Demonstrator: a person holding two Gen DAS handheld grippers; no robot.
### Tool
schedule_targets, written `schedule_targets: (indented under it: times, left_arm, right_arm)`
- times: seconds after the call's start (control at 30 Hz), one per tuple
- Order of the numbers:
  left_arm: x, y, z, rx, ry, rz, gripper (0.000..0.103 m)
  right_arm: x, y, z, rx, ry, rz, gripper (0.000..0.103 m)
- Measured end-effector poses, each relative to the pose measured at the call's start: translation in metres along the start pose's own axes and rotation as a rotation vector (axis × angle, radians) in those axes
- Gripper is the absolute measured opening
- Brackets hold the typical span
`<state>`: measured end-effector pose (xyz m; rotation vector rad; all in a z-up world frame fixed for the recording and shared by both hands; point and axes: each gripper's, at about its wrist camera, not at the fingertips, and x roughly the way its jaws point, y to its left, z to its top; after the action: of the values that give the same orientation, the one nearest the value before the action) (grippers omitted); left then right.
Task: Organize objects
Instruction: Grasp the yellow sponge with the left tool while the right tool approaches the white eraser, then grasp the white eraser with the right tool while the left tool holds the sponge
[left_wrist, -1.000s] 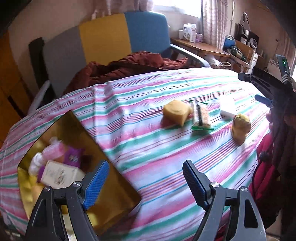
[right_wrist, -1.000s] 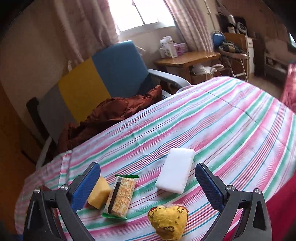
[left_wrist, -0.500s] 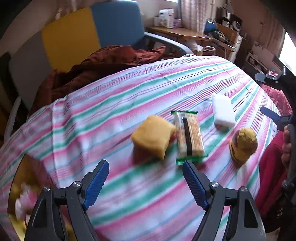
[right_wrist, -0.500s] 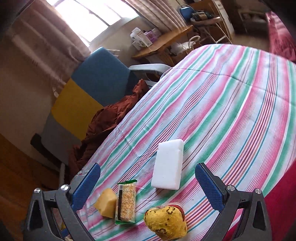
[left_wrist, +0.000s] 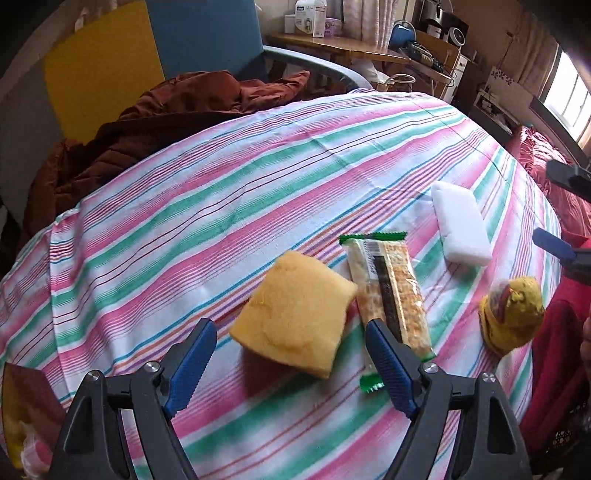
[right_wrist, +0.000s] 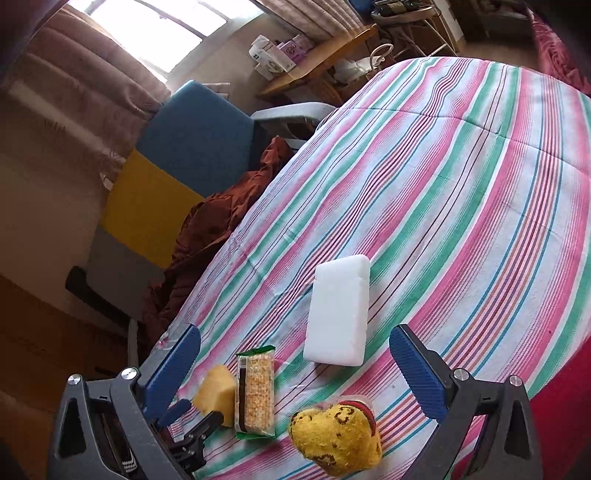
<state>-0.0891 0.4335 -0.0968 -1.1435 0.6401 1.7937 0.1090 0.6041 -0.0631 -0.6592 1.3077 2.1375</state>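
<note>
On the striped tablecloth (left_wrist: 229, 206) lie a yellow sponge (left_wrist: 295, 310), a wrapped snack bar (left_wrist: 388, 291), a white block (left_wrist: 461, 229) and a yellow plush toy (left_wrist: 511, 314). My left gripper (left_wrist: 288, 328) is open, its blue fingers on either side of the sponge's near edge and just above it. My right gripper (right_wrist: 295, 334) is open too, hovering over the table's near edge with the plush toy (right_wrist: 336, 439) low between its fingers and the white block (right_wrist: 338, 310) ahead. The sponge (right_wrist: 216, 393) and snack bar (right_wrist: 255, 395) show to its left.
A corner of a gold tray (left_wrist: 22, 406) holding small items peeks in at the lower left. Behind the table stands an armchair (left_wrist: 147, 55) with a brown jacket (left_wrist: 166, 122) on it. A wooden desk (left_wrist: 332, 44) is further back. Red bedding (left_wrist: 554, 192) lies to the right.
My left gripper swung right from the gold tray and came in close over the yellow sponge. The right gripper tilted and dropped nearer the plush toy. Both stayed open.
</note>
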Motion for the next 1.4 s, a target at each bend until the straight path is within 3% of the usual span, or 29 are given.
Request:
schedule_targets:
  times: [0.1,0.2,0.3,0.57,0.83,1.03,1.33,1.37,1.4]
  left_arm:
    - [0.01,0.004,0.004,-0.023,0.013,-0.027,0.082]
    - [0.018,0.011,0.003,-0.063,0.031,-0.079,0.063]
    - [0.014,0.013,-0.002,-0.089,0.023,-0.089,0.06]
    - [-0.013,0.028,-0.044,-0.275,-0.006,-0.025,0.059]
    - [-0.03,0.009,-0.084,-0.197,-0.049,0.056,0.06]
    - [-0.029,0.02,-0.088,-0.254,-0.042,0.015,0.06]
    - [-0.028,0.015,-0.091,-0.249,-0.035,0.043,0.06]
    - [-0.028,0.015,-0.091,-0.248,-0.034,0.045,0.06]
    - [-0.028,0.014,-0.091,-0.244,-0.034,0.047,0.059]
  right_arm:
    - [0.002,0.001,0.0,-0.013,0.006,-0.005,0.103]
    - [0.003,0.001,-0.001,-0.019,0.016,-0.011,0.103]
    - [0.004,0.001,-0.001,-0.028,0.02,-0.022,0.103]
    - [0.013,0.008,-0.006,-0.096,0.058,-0.092,0.103]
    - [0.029,0.013,-0.012,-0.197,0.116,-0.288,0.103]
    - [0.051,0.02,0.0,-0.253,0.167,-0.383,0.1]
    - [0.088,0.019,0.011,-0.29,0.251,-0.515,0.096]
    - [0.09,0.019,0.011,-0.294,0.254,-0.525,0.096]
    - [0.093,0.019,0.01,-0.302,0.257,-0.536,0.088]
